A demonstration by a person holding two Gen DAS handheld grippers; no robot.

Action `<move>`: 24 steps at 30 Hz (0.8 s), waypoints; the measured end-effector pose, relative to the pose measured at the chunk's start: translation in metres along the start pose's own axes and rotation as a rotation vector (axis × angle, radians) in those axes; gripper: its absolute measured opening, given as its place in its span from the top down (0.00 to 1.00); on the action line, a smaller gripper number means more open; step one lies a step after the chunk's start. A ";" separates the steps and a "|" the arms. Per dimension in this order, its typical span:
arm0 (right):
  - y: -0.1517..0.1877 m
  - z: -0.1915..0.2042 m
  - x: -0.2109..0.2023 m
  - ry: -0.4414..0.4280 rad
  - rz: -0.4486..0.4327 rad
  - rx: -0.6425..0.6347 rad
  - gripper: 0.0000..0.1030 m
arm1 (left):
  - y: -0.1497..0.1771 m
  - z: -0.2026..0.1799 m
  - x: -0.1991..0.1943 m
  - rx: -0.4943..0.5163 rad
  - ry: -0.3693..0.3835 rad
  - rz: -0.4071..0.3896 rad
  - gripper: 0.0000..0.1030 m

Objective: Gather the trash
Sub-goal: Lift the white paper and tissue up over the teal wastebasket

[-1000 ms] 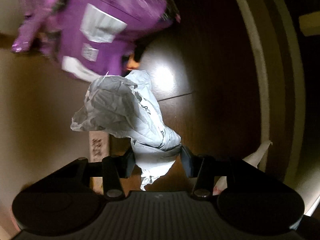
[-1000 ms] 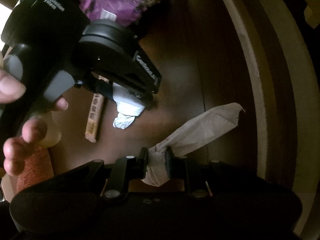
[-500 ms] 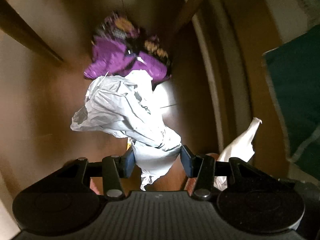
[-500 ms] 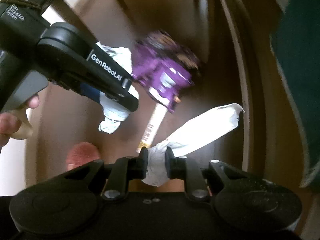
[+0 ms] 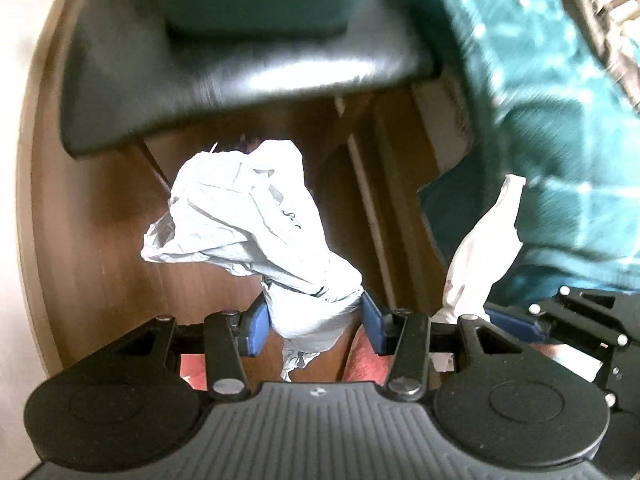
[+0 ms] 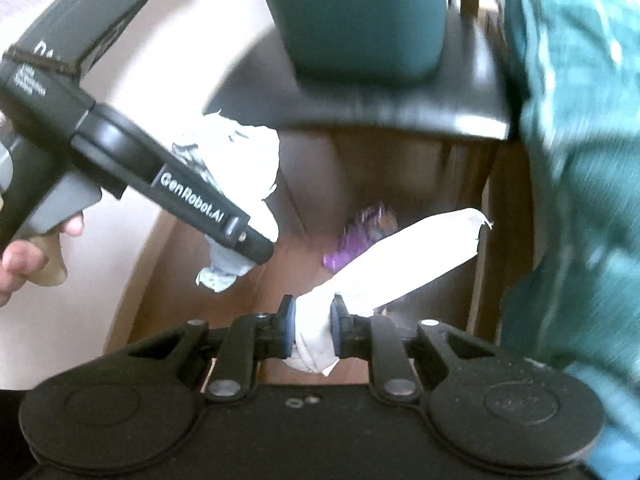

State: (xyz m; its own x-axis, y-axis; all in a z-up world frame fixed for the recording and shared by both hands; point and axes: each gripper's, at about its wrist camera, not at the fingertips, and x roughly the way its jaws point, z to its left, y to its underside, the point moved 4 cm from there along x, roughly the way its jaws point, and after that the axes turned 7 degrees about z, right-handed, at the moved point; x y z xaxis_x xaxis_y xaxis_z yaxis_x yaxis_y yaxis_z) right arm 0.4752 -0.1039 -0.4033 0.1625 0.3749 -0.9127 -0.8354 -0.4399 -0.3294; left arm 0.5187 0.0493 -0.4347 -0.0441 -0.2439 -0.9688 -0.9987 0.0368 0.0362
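Jaws tight on crumpled wrapper [image 5: 256, 220], tissue [image 6: 404, 256]

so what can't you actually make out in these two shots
- Teal bin, right wrist view: its top is cut off by the frame edge, so its opening is unseen.
- Purple wrapper, right wrist view: blurred, partly behind the white paper; its print is unreadable.
- Crumpled grey bag, left wrist view: its lettering is too creased to read.
- Teal fabric, left wrist view: motion-blurred; what it is cannot be told.
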 end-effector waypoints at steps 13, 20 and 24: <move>-0.115 0.034 -0.148 0.053 -0.197 -0.196 0.83 | -0.046 -0.014 -0.196 0.026 0.043 -0.245 0.55; -0.180 0.040 -0.194 0.104 -0.292 -0.295 0.83 | -0.091 -0.015 -0.258 0.040 0.020 -0.359 0.55; -0.216 0.034 -0.213 0.135 -0.345 -0.314 0.83 | -0.120 -0.016 -0.290 0.058 -0.001 -0.424 0.55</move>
State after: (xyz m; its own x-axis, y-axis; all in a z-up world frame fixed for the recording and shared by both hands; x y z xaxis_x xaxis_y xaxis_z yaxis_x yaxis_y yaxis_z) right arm 0.6030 -0.0612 -0.1301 0.4857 0.4424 -0.7539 -0.5252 -0.5417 -0.6563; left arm 0.6510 0.0995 -0.1543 0.3704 -0.2486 -0.8950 -0.9251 -0.0118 -0.3796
